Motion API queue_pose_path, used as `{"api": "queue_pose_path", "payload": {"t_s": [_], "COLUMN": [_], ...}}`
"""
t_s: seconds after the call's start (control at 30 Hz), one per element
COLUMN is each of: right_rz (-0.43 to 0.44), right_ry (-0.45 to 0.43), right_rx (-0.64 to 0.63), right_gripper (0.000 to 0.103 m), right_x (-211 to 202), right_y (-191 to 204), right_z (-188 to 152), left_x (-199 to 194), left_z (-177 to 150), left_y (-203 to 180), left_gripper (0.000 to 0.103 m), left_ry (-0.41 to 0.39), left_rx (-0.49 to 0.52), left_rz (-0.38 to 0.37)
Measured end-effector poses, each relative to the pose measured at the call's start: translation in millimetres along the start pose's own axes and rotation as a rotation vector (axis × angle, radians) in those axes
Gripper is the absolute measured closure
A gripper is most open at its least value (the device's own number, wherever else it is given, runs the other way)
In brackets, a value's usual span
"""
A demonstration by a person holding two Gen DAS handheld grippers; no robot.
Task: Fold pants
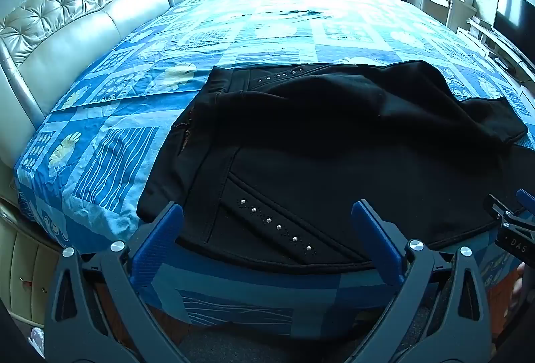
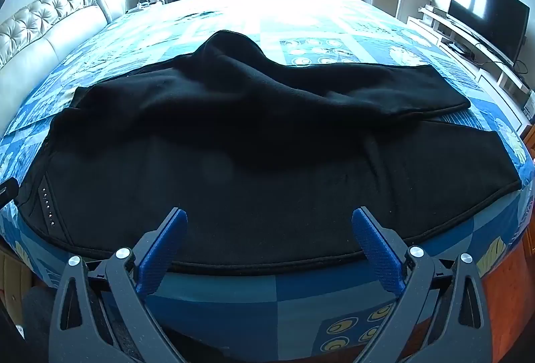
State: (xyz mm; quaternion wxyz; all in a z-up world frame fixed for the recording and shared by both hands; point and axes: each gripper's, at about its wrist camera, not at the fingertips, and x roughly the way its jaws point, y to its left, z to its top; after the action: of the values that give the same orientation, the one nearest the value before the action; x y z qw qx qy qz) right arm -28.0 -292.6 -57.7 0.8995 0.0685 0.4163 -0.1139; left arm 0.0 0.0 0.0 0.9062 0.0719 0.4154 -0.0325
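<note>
Pants (image 1: 334,135), black with rows of studs (image 1: 277,225) by the pockets, lie spread on the bed (image 1: 110,142) near its front edge, waistband to the left and legs running right; one leg is bunched up over the other. Left gripper (image 1: 267,222) hangs over the waist end, jaws wide apart, holding nothing. Right gripper (image 2: 269,229) hangs over the leg part, jaws equally wide, empty too. No containers show.
</note>
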Motion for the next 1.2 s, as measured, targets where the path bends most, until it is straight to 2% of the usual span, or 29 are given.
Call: {"api": "queue_pose_path", "payload": {"t_s": [1.2], "right_rz": [0.000], "right_ry": [0.014], "right_rx": [-0.015], "right_gripper": [0.005], "right_x": [4.9], "right_y": [0.8], "right_z": [-4.0], "left_x": [3.8], "left_z": [-4.2], "left_y": [0.5], "left_gripper": [0.002], "left_ry": [0.003], "left_rx": [0.003], "left_rz": [0.000]}}
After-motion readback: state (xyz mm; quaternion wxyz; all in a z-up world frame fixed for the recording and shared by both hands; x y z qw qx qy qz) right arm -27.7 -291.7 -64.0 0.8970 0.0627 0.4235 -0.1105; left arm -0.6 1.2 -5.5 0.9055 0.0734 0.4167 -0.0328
